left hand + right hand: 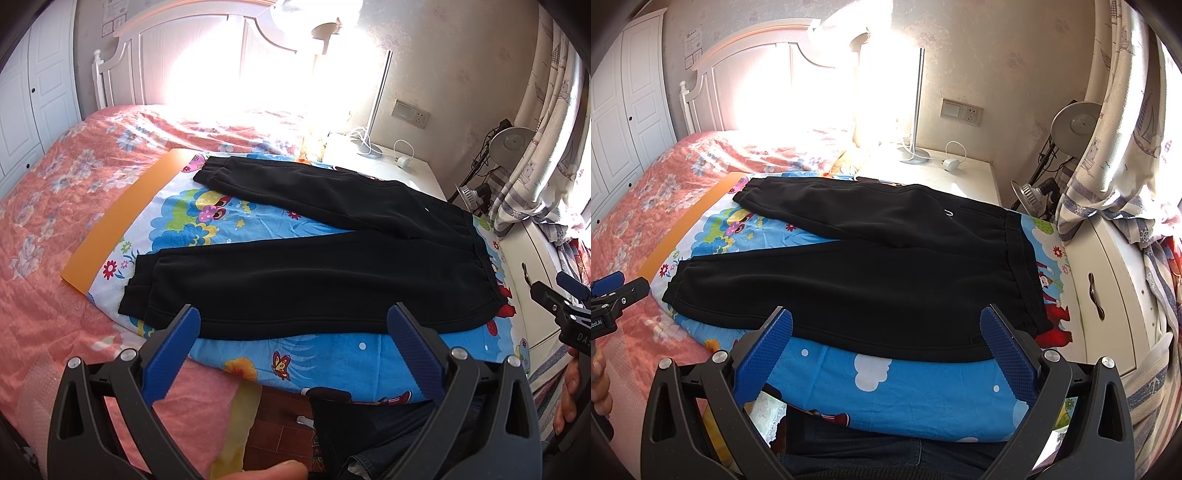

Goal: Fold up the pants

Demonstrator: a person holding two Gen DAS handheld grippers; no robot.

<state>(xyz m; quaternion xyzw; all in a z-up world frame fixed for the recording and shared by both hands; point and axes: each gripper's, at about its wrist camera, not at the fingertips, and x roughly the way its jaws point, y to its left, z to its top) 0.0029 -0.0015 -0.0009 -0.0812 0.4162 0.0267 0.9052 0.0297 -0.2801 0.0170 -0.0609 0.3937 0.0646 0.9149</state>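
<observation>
Black pants [314, 280] [871, 284] lie flat on a blue cartoon-print cloth [229, 221] [916, 387] on the bed, legs spread apart toward the left, waistband at the right. My left gripper [293, 321] hovers open above the near edge of the closer leg, nothing between its blue pads. My right gripper [886, 325] is likewise open over the near edge of the pants close to the waistband. The right gripper's tip [561, 295] shows at the right edge of the left wrist view. The left gripper's tip [613, 291] shows at the left edge of the right wrist view.
An orange board [118, 218] sticks out under the cloth on the pink floral bedspread [55, 192]. A white nightstand [964, 177] with a lamp and cables stands behind the pants. A white drawer unit [1108, 288] and curtain [1126, 147] are at right. A person's hands hold the grippers.
</observation>
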